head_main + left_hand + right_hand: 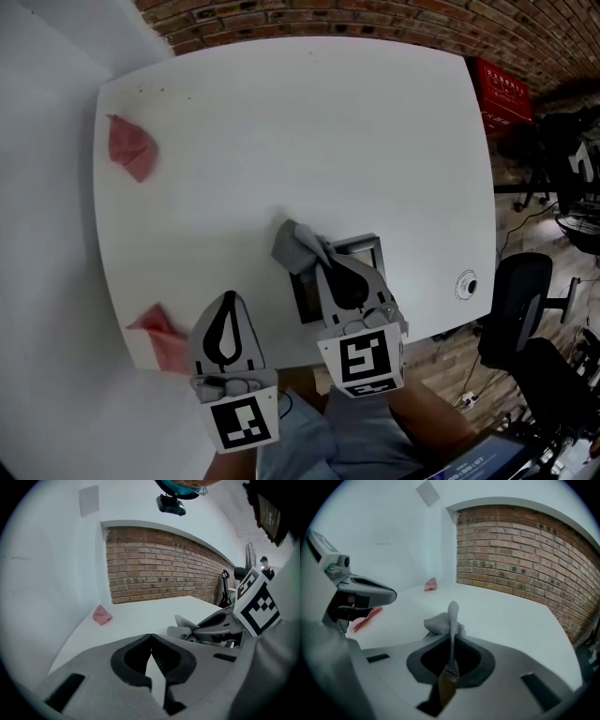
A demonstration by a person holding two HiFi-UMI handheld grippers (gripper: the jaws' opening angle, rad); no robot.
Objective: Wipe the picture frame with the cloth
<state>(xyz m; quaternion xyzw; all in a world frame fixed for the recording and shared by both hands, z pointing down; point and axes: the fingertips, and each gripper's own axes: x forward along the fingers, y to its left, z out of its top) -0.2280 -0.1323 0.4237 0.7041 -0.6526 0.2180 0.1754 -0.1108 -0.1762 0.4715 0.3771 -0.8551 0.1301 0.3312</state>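
Note:
A dark picture frame (pixel 367 250) lies flat near the table's front edge, mostly covered by my right gripper (pixel 328 264). That gripper is shut on a grey cloth (pixel 294 246), which bunches at the frame's far left corner. In the right gripper view the grey cloth (pixel 440 623) rises as a thin fold between the shut jaws (pixel 452 634). My left gripper (pixel 228 296) hovers left of the frame, shut with nothing in it; in its own view the fingertips (pixel 151 635) meet. The left gripper view also shows the grey cloth (pixel 183 622) beside the right gripper.
Two pink cloths lie on the white table (pixel 281 122): one at the far left (pixel 131 147), one at the near left edge (pixel 161 328). A cable grommet (pixel 466 285) sits front right. An office chair (pixel 516 300) and a red box (pixel 504 92) stand off the table's right side.

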